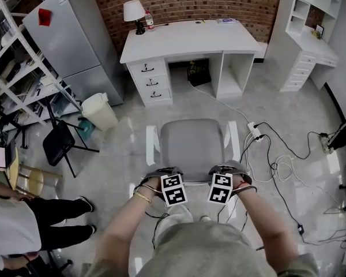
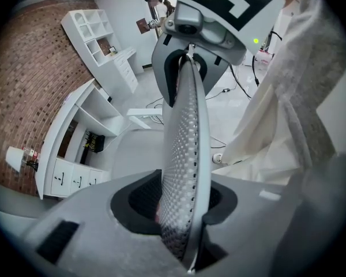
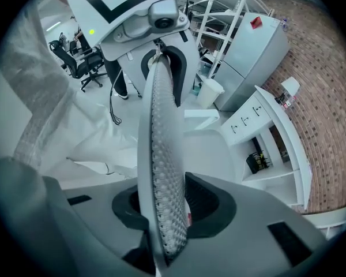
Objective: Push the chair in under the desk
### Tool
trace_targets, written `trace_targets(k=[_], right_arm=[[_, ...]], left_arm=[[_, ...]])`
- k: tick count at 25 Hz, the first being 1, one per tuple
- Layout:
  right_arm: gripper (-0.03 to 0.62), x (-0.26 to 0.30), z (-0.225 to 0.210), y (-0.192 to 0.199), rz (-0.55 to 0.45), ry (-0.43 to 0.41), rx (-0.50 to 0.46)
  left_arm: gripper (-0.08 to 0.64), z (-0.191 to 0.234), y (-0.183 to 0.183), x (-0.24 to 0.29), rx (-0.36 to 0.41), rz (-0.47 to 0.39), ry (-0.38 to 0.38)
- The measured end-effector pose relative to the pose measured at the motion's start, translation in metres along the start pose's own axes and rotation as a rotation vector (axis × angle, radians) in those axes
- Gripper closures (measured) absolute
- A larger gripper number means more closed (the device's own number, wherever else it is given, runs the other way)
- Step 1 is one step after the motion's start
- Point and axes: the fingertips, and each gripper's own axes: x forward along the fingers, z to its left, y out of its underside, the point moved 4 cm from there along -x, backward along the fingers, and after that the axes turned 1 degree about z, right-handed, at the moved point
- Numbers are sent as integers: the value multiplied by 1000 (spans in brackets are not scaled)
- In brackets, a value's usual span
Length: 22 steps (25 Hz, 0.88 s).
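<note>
The left hand-held gripper (image 1: 161,173) and right hand-held gripper (image 1: 228,171) each clamp the top edge of the backrest (image 2: 181,154), side by side and equally near. The chair (image 1: 191,143) stands well apart from the white surface (image 1: 187,36), whose knee gap lies at 12 o'clock.

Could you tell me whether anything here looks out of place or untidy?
The chair stands pulled out, clear of the desk. To its right, a power strip and loose cables sprawl across the floor; the chair might snag them.
</note>
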Motion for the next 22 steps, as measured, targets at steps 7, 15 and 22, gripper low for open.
trace_targets(k=[7,15,22], right_arm=[[556,2,4,2,19,36,-96],[566,6,6,4,20,43,-106],[568,4,4,2,22,44,-107]], left_arm=[[488,-3,2,3,53,30,1],[492,-4,2,7,45,41,25],[492,-1,3,5,45,47,20]])
